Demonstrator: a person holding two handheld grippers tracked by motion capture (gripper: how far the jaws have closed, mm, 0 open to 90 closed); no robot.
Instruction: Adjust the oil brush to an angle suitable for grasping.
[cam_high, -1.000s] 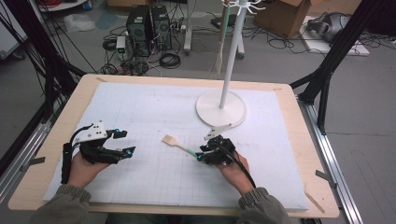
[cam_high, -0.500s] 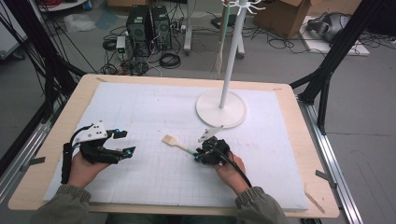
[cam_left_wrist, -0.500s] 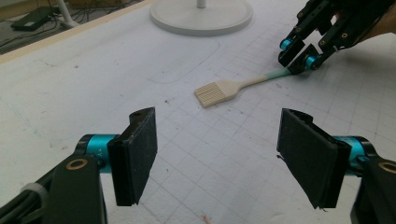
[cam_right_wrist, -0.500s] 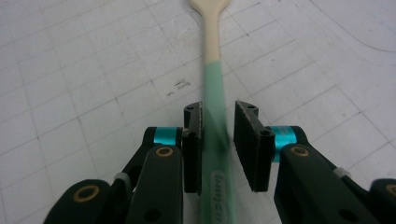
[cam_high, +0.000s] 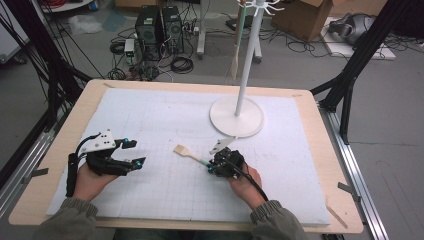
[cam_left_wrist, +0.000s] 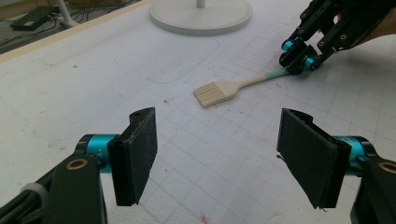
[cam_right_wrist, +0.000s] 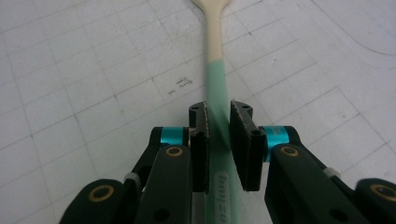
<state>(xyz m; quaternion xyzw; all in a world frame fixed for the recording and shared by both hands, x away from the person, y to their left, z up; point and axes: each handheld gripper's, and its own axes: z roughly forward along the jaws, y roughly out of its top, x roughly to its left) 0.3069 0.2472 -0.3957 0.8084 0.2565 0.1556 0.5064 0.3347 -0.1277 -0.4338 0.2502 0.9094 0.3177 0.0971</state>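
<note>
On the left, the left gripper (cam_high: 131, 152) rests on the counter (cam_high: 150, 115) with its jaws standing wide and empty. Just right of centre lies the pastry brush (cam_high: 186, 153), flat on the mat, bristles pointing left. The right gripper (cam_high: 209, 167) has just been closing its jaws around the green handle, which sits between them; a slight gap remains. The grasp looks nearly made; lifting remains, perhaps toward the white stand (cam_high: 236, 116).
</note>
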